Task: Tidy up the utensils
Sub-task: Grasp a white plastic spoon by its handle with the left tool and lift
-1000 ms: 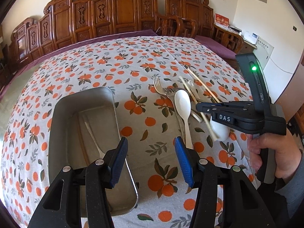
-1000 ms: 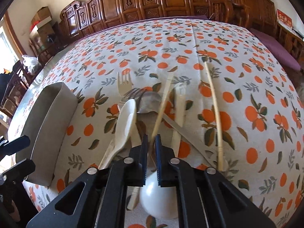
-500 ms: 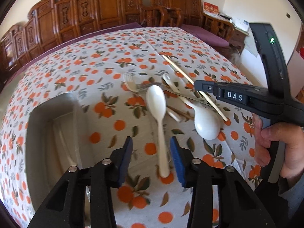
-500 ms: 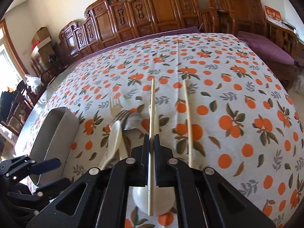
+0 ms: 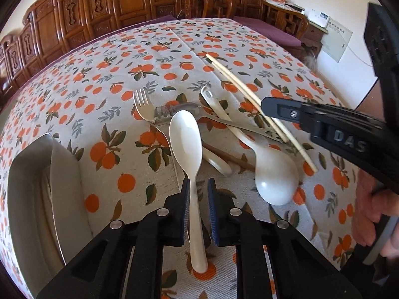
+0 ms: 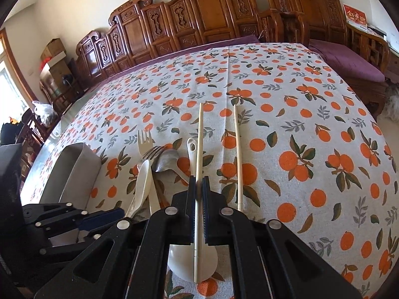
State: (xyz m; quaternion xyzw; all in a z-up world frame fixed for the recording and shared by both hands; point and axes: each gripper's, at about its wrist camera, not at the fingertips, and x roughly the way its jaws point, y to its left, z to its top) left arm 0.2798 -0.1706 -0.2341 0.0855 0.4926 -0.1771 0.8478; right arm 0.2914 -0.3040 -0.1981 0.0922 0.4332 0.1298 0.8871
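Note:
My left gripper [image 5: 199,186] straddles the handle of a white plastic spoon [image 5: 185,134] lying on the tablecloth; its jaws are narrow with a small gap on the right side. My right gripper [image 6: 198,182] is shut on a pale chopstick [image 6: 199,134] and holds it above the cloth. A second chopstick [image 6: 237,154] lies on the table to its right. A pile holds a white fork [image 5: 142,102], a metal spoon [image 6: 165,160], another white spoon [image 5: 274,177] and a brown chopstick [image 5: 229,157]. The metal tray [image 5: 30,199] stands at the left.
The table carries an orange-print cloth [image 6: 311,124]. Carved wooden chairs [image 6: 199,22] line its far side. A purple-cushioned bench [image 6: 349,62] stands at the right. The person's hand [image 5: 374,211] holds the right gripper's handle.
My left gripper has moved right from the tray over the white spoon's handle and narrowed around it. My right gripper has lifted the chopstick clear of the pile.

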